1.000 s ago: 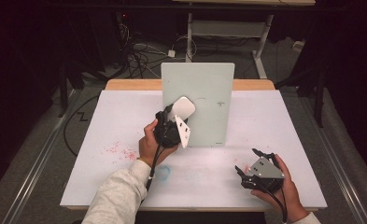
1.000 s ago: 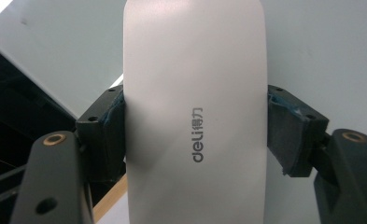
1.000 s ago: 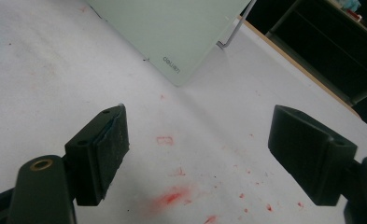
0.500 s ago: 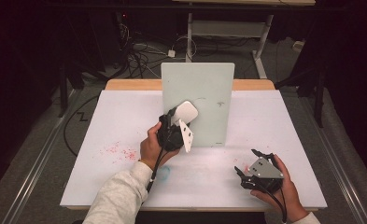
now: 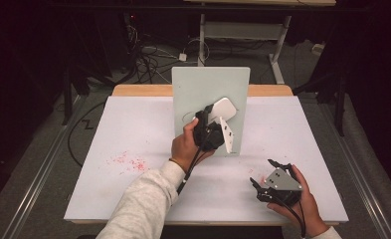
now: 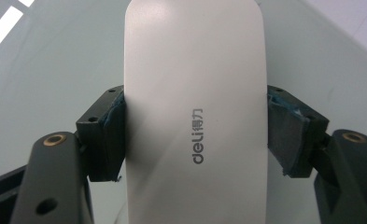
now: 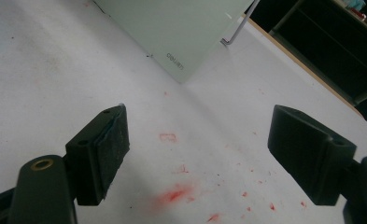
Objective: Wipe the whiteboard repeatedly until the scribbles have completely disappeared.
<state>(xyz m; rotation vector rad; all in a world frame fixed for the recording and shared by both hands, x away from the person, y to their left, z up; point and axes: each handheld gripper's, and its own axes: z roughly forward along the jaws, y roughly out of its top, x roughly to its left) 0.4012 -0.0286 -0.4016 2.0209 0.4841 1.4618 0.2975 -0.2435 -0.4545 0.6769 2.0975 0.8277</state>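
Note:
A pale green board (image 5: 210, 87) stands upright at the middle of the white table (image 5: 133, 124). My left gripper (image 5: 216, 118) is shut on a white eraser (image 5: 224, 108) marked "deli" and holds it against the board's face. In the left gripper view the eraser (image 6: 195, 70) sits squarely between the two pads (image 6: 111, 135), with the board (image 6: 45, 56) right behind it. My right gripper (image 5: 263, 172) rests near the table's front right, held in a hand and open. Nothing lies between its jaws in the right gripper view (image 7: 200, 144), where the board (image 7: 172, 28) stands farther off.
Red marker smudges (image 5: 128, 162) stain the table at front left, and more red smudges (image 7: 176, 193) lie under the right gripper. A wire leg (image 7: 237, 28) props the board from behind. Cables (image 5: 148, 55) and a metal frame (image 5: 243, 30) lie on the floor beyond the table.
My left gripper has carried the eraser to the right and slightly up across the board's face. The right gripper has stayed where it was.

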